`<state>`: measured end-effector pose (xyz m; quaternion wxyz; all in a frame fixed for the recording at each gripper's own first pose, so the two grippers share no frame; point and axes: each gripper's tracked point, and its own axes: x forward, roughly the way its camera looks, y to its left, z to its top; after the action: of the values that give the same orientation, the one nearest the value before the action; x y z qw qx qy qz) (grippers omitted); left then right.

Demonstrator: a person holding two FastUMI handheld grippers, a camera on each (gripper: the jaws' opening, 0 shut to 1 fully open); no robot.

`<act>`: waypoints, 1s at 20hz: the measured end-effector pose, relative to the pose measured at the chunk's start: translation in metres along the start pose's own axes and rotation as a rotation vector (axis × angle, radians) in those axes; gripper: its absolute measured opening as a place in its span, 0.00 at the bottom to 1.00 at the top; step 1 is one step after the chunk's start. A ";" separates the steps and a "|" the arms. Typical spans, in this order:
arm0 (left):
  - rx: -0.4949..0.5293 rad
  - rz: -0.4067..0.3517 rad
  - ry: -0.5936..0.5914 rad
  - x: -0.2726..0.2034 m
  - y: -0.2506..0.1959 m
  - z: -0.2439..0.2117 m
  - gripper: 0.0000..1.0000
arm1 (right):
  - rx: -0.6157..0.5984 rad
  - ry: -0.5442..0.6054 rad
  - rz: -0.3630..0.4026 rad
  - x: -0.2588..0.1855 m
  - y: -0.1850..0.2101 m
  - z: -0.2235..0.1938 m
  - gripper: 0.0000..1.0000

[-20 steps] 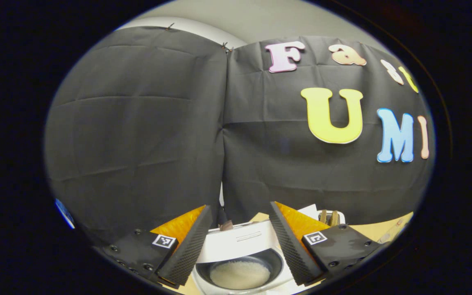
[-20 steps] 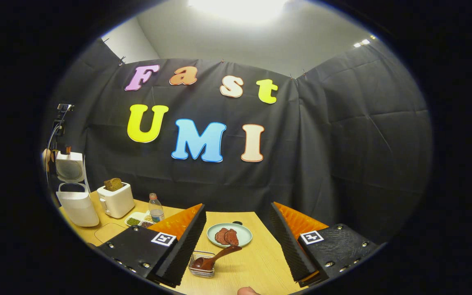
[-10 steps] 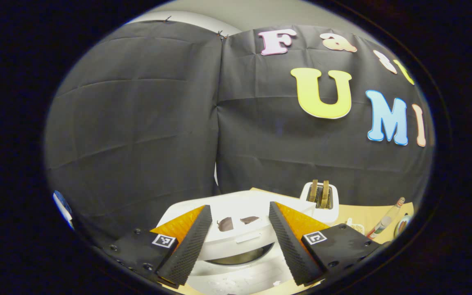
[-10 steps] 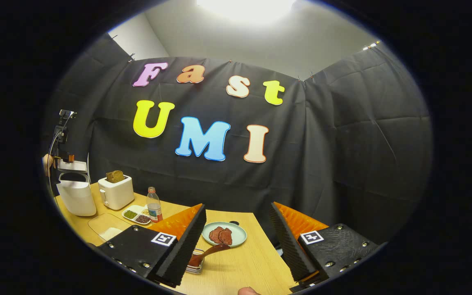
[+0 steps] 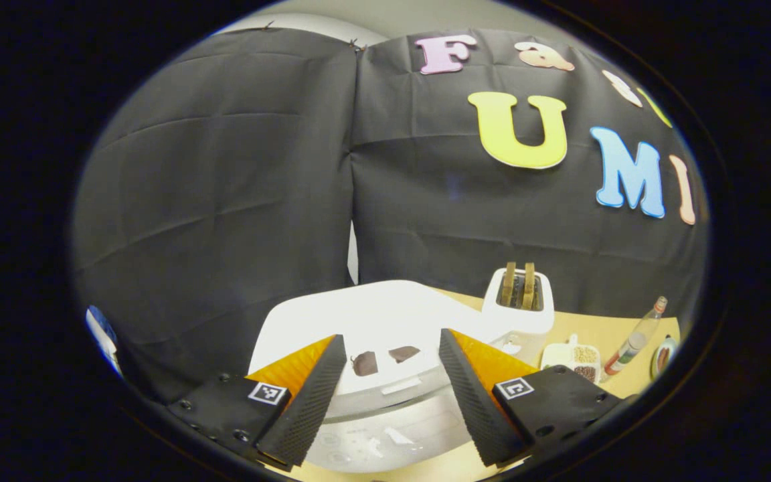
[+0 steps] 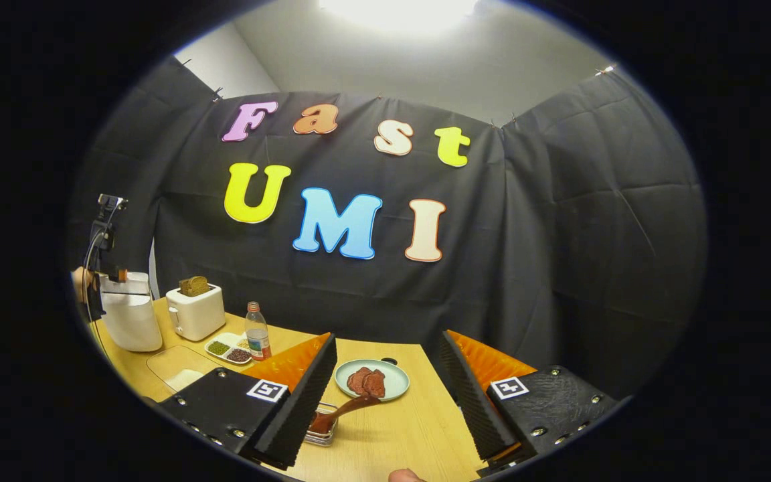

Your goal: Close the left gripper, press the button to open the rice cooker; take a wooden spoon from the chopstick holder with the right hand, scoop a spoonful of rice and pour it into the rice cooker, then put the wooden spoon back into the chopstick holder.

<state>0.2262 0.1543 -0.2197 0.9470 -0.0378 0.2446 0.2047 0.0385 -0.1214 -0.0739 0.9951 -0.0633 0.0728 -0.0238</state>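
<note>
Left gripper [image 5: 392, 395]: jaws spread wide, nothing held, poised just above white rice cooker [image 5: 372, 328], lid down. Toaster [image 5: 518, 314] at 1 o'clock beyond cooker, two slices upright in slots. Bottle [image 5: 633, 338] lies tilted at 3 o'clock.

Right gripper [image 6: 389, 395]: jaws apart, empty. Wooden spoon [image 6: 342, 414] at 6 o'clock, bowl end resting in small wire chopstick holder [image 6: 322, 434]. Green plate [image 6: 372, 379] with dark slices just beyond. Rice cooker far off at 9 o'clock on wooden table [image 6: 412, 428].
</note>
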 end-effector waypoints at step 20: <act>0.016 -0.061 0.042 0.008 -0.013 -0.038 0.98 | 0.048 -0.034 0.012 -0.010 0.038 0.021 0.94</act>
<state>0.2208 0.1389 -0.2573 0.9478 -0.0421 0.2648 0.1728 0.0329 -0.0807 -0.0569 0.9975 -0.0393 0.0555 -0.0183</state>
